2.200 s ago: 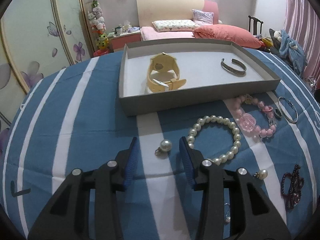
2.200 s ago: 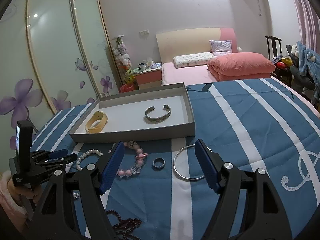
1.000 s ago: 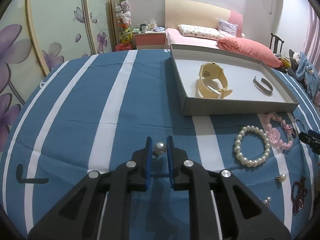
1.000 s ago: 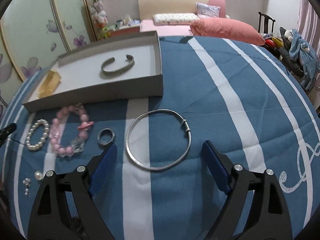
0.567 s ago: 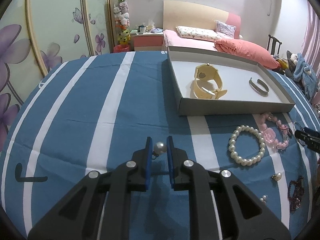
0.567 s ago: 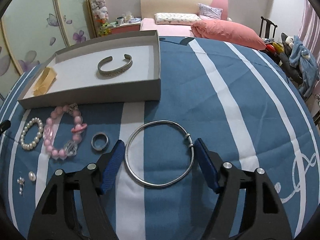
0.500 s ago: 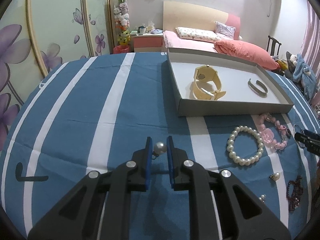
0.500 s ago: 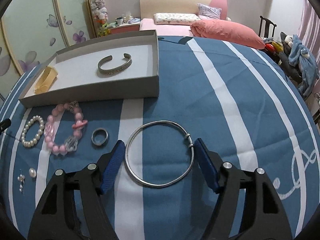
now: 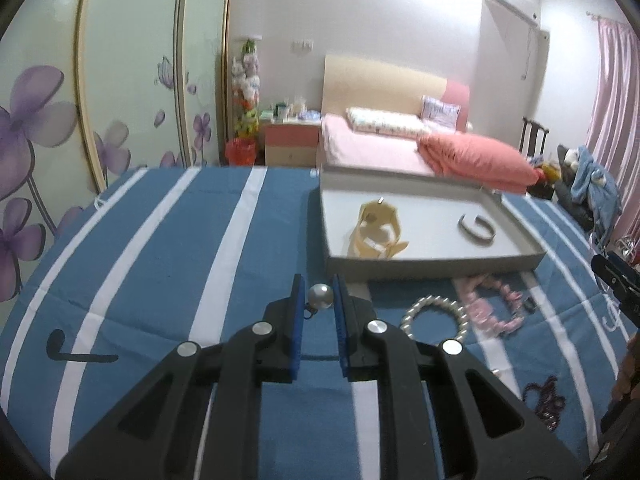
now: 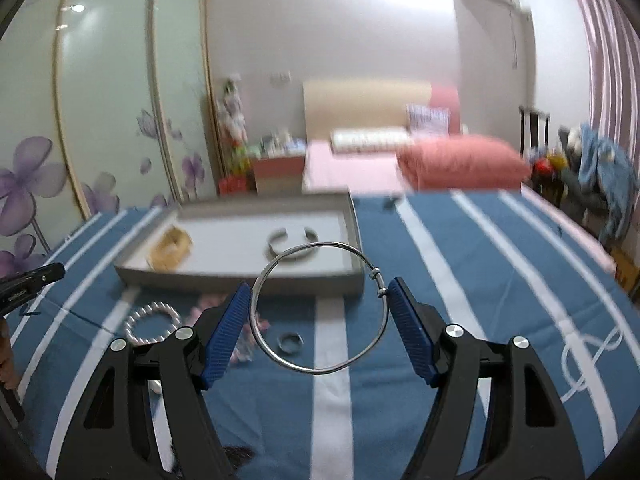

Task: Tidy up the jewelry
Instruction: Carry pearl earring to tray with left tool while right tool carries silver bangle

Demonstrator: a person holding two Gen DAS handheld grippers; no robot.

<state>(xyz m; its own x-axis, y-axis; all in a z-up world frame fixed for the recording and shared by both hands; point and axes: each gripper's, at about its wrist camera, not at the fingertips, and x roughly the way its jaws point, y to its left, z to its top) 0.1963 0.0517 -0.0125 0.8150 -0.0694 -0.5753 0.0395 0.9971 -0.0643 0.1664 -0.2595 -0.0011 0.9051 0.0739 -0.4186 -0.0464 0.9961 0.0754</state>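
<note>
My left gripper (image 9: 318, 294) is shut on a pearl earring (image 9: 319, 296), held above the blue striped cloth, left of the grey tray (image 9: 432, 268). The tray holds a cream watch (image 9: 376, 232) and a silver cuff (image 9: 476, 229). My right gripper (image 10: 320, 304) is shut on a thin silver bangle (image 10: 320, 370), lifted in front of the tray (image 10: 240, 280). A pearl bracelet (image 9: 436, 318), a pink bead bracelet (image 9: 494, 306) and a small ring (image 10: 291, 342) lie on the cloth before the tray.
A dark bead piece (image 9: 546, 402) lies at the right on the cloth. A bed with pink pillows (image 9: 472, 156) and wardrobe doors (image 9: 120, 80) stand behind. The right gripper's tip (image 9: 616, 276) shows at the right edge of the left wrist view.
The right gripper closed on the silver bangle and lifted it off the cloth. The left gripper rose and moved toward the tray, still holding the pearl earring.
</note>
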